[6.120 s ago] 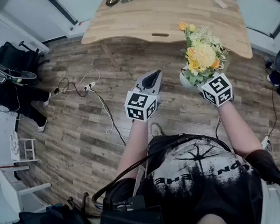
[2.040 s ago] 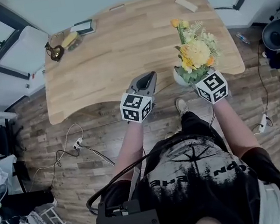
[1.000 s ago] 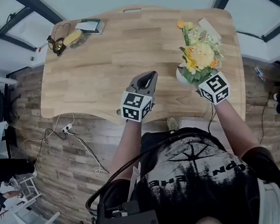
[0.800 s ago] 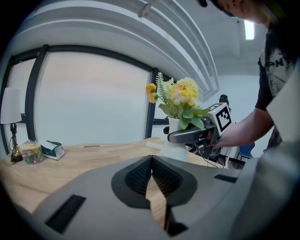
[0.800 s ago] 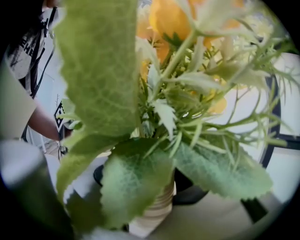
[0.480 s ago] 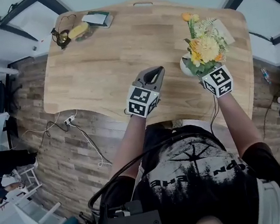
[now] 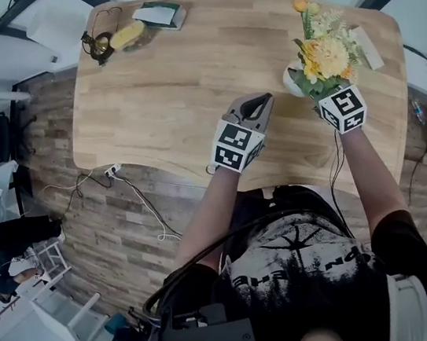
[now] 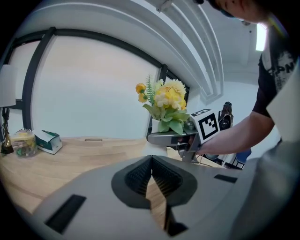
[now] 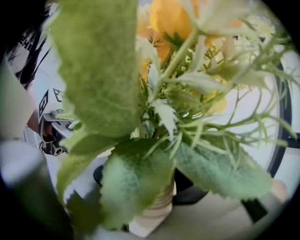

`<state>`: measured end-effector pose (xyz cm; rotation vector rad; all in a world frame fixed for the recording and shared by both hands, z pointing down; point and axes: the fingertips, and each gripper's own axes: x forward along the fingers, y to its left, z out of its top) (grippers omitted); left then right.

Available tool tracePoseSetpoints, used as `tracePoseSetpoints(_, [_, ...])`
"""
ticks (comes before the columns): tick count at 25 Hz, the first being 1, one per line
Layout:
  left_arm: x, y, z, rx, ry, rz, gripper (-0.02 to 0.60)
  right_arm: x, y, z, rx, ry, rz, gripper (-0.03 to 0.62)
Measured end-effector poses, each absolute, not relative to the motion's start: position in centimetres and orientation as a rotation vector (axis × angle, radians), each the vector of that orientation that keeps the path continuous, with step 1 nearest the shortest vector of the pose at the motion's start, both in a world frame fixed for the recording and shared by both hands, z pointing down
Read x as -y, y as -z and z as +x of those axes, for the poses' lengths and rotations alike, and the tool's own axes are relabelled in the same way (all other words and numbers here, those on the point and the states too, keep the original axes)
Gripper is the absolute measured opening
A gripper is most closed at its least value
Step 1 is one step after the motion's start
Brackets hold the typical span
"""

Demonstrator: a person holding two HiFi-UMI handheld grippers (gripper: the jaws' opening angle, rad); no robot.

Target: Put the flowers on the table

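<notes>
Flowers (image 7: 328, 57), yellow and orange blooms among pale sprigs and broad fuzzy green leaves, stand in a small white ribbed pot (image 9: 157, 211). The right gripper (image 7: 315, 93) clasps that pot from both sides and holds it over the right part of the wooden table (image 7: 183, 75). The left gripper (image 8: 151, 158) is clenched on nothing, its jaws pressed together. Six seconds ago the bouquet hung over the plank floor (image 7: 125, 218), short of the table; since then both grippers have come in above the tabletop.

yellow flowers (image 7: 326, 57), white ribbed pot (image 7: 293, 81), upright
</notes>
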<state>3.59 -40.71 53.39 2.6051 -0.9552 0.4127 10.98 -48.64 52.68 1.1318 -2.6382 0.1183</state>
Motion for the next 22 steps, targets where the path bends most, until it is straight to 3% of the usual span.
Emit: tracePoseSetpoints(22, [41.5, -56.1, 4.0, 0.884, -0.43, 2.565, 0.014, 51.8, -56.4, 9.3, 2.621, -0.124, 1.193, 0.252])
